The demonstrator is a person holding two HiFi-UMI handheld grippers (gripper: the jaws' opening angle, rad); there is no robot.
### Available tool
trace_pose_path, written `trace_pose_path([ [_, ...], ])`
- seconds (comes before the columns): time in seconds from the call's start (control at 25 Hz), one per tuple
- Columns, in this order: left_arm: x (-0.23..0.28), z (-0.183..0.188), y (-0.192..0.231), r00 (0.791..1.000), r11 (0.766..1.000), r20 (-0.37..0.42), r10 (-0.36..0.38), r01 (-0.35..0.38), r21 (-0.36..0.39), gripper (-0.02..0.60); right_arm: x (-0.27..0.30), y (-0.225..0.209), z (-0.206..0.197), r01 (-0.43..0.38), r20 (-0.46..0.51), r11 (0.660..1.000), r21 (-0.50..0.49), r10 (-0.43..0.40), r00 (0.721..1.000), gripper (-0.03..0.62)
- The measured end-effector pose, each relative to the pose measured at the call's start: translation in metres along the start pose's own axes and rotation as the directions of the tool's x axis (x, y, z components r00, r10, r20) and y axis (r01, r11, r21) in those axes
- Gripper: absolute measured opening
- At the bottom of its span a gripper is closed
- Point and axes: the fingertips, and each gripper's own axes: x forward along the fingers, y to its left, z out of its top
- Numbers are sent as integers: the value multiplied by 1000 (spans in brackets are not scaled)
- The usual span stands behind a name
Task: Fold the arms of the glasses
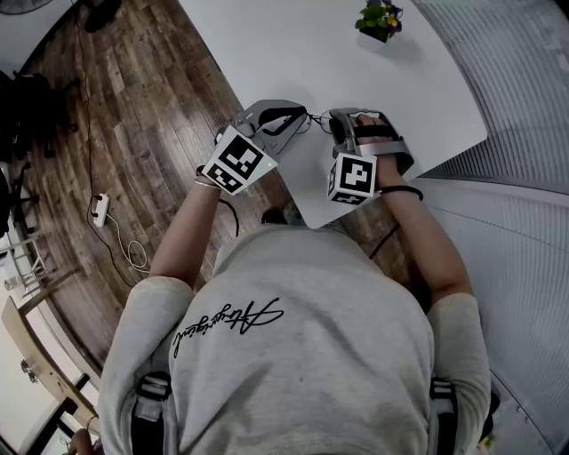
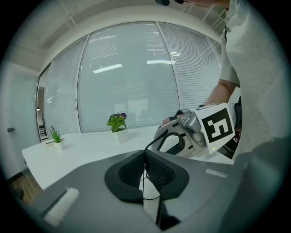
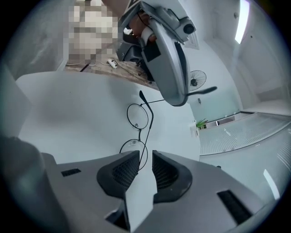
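Thin black round-lens glasses [image 3: 141,129] lie on the white table [image 1: 293,44] near its front edge, between my two grippers. The left gripper [image 2: 145,152] is shut on one thin arm of the glasses; the arm's dark tip [image 2: 160,138] sticks up to the right of the pads. In the right gripper view the other arm [image 3: 150,116] runs from the frame down into the narrow gap of the right gripper [image 3: 145,157], whose pads stand slightly apart and do not press on it. In the head view both grippers, left [image 1: 300,115] and right [image 1: 338,122], nearly meet.
A small potted plant [image 1: 380,18] stands at the table's far side, and a second one [image 2: 55,136] sits further left. Wooden floor [image 1: 133,133] with a power strip [image 1: 100,209] lies beside the table. A fan [image 3: 198,81] stands in the background.
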Motion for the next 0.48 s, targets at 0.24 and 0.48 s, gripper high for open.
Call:
trace_pose_path([
  [0.24,0,-1,0,1000,1000,0,-4,4,7,2,-5,-5,-2,-46,64,984,171,36,997,150],
  [0.48,-4,-1,-2,1000,1000,-5,-17,17,21,2,-13,-7,-5,-70,90,947,314,43,995,190],
])
